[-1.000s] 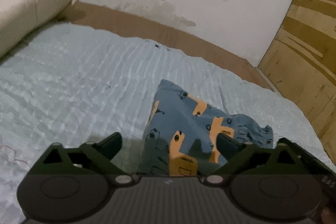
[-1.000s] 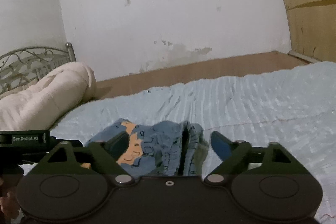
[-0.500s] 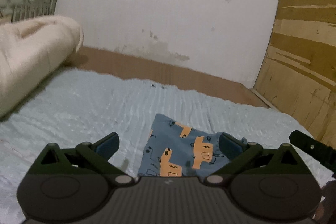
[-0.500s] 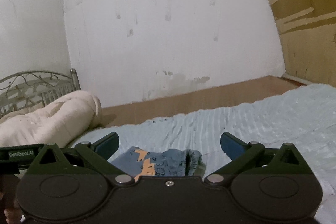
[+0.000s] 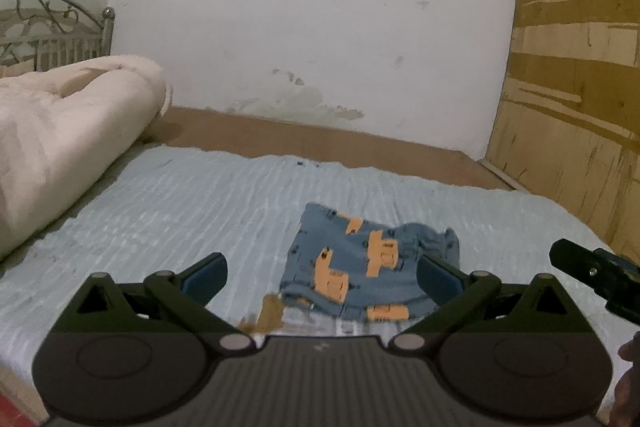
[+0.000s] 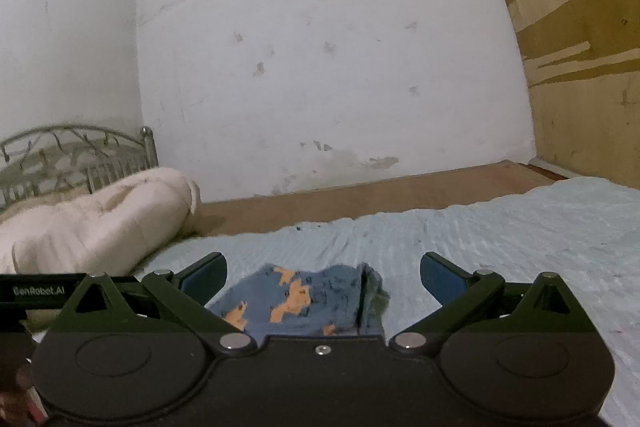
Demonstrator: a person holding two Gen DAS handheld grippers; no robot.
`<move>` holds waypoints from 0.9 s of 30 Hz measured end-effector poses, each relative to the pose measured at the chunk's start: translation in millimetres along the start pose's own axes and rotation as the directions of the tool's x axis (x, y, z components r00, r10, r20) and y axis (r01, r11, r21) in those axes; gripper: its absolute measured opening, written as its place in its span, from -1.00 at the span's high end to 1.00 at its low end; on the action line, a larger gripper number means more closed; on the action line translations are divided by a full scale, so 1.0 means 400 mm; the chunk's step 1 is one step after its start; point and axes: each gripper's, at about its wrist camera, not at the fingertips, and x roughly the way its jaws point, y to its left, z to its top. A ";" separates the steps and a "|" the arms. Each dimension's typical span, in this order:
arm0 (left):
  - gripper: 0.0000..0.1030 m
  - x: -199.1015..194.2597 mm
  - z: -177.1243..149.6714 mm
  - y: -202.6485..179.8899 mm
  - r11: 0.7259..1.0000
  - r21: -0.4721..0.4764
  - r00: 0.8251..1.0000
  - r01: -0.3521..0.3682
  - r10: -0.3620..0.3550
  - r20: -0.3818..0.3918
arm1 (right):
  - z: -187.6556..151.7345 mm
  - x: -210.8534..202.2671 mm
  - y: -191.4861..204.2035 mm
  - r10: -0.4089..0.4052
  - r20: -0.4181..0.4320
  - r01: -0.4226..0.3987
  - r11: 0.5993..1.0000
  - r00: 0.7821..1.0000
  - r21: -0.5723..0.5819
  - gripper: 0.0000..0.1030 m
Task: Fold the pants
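Pants (image 5: 360,267), blue with orange print, lie folded in a compact bundle on the light blue bedsheet (image 5: 180,211), roughly mid-bed. One folded edge with bunched fabric faces the right side.

Left claw (image 5: 322,277) hangs above and short of the pants, fingers spread wide, nothing between them. Pants sit ahead of it, closer to its right finger (image 5: 438,277), not touching. Left finger is over bare sheet.

Right claw (image 6: 322,277) is also wide open and empty. Pants (image 6: 304,301) show between and beyond its fingers, nearer the left one; no contact visible. Its tip also shows at the right edge of the left view, beside the pants, apart.

Rolled cream blanket (image 5: 68,131) lies at the left end by the metal headboard (image 5: 52,35). White stained wall (image 5: 312,27) behind, plywood panel (image 5: 576,67) on the right.
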 end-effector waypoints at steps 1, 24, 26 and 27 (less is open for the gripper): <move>-0.99 -0.007 -0.007 0.004 1.000 -0.004 1.000 0.000 0.000 -0.003 | -0.006 -0.011 0.007 -0.011 -0.002 0.011 1.000 1.000 -0.015 -0.99; -0.99 -0.056 -0.171 0.035 0.991 0.076 0.994 -0.108 0.110 -0.019 | -0.154 -0.089 0.040 -0.091 -0.053 0.087 0.994 0.994 -0.070 -0.99; -0.99 -0.053 -0.183 0.045 0.991 0.065 0.992 -0.118 0.121 -0.036 | -0.164 -0.086 0.036 -0.092 -0.063 0.087 0.994 0.994 -0.068 -0.99; -0.99 -0.052 -0.186 0.051 0.991 0.059 0.992 -0.120 0.123 -0.042 | -0.168 -0.085 0.036 -0.090 -0.068 0.086 0.994 0.994 -0.069 -0.99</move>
